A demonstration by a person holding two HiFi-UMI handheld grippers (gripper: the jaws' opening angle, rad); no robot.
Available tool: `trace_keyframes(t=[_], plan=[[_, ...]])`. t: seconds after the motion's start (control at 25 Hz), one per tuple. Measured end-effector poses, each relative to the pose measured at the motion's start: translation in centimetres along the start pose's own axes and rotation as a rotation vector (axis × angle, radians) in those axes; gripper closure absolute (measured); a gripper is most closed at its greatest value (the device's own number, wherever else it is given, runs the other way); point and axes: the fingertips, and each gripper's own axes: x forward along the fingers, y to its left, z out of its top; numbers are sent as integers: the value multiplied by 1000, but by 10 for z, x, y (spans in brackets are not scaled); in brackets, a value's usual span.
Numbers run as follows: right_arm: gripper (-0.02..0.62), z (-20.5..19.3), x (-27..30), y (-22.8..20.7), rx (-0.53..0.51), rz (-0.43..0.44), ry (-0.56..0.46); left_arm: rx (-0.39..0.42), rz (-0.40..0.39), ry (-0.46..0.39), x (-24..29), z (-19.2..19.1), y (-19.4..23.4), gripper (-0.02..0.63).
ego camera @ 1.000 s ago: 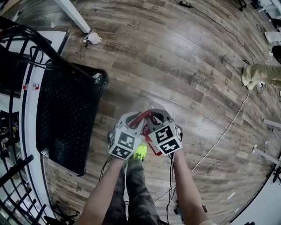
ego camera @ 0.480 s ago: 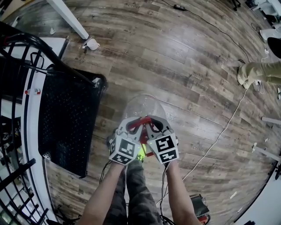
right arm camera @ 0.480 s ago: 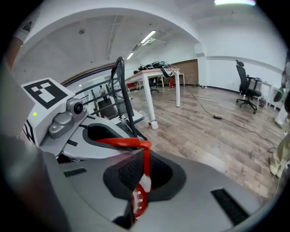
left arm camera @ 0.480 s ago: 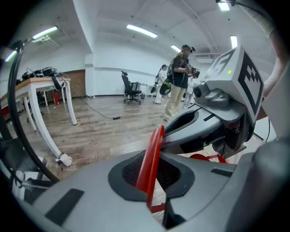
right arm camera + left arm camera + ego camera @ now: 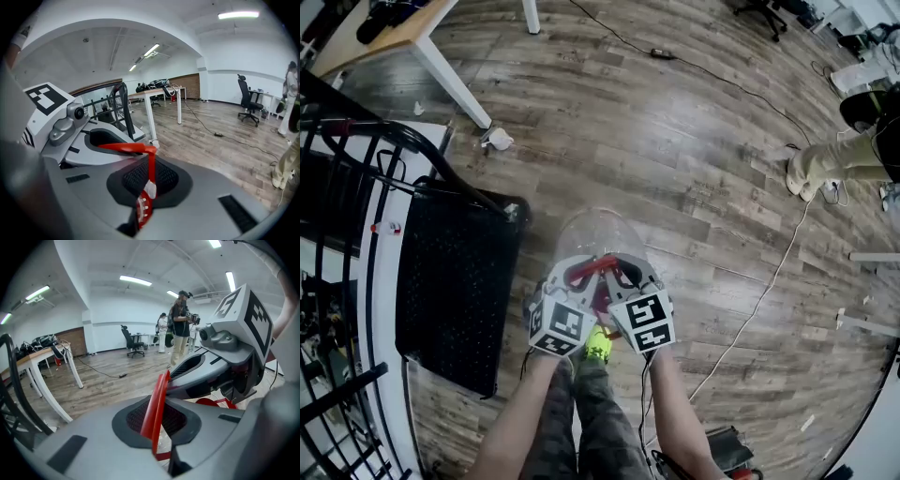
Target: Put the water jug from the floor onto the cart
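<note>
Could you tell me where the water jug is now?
In the head view the water jug is at centre, right of the black cart, its red handle clamped in the right gripper and the just-closed left gripper.

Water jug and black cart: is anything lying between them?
Just a bare strip of wooden floor separates the water jug from the cart, as the head view shows.

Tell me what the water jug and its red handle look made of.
The water jug: probably clear plastic, glossy; the floor planks show through its wall. The red handle: likely rigid moulded plastic, smooth, opaque; a thin flat strap with crisp edges.
</note>
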Motion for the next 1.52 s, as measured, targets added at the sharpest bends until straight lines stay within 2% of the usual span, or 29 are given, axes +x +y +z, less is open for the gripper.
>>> trace_keyframes(t=[0.28, 0.6, 1.16, 1.52], plan=[[577, 58, -48, 22, 4, 7, -28, 21, 13, -4, -54, 57, 0, 574], [577, 100, -109, 53, 5, 30, -38, 23, 14, -4, -114, 104, -20, 574], [577, 131, -156, 72, -16, 79, -85, 55, 62, 10, -156, 142, -37, 574], [577, 145, -149, 104, -92, 176, -65, -25, 156, 5, -187, 134, -23, 574]])
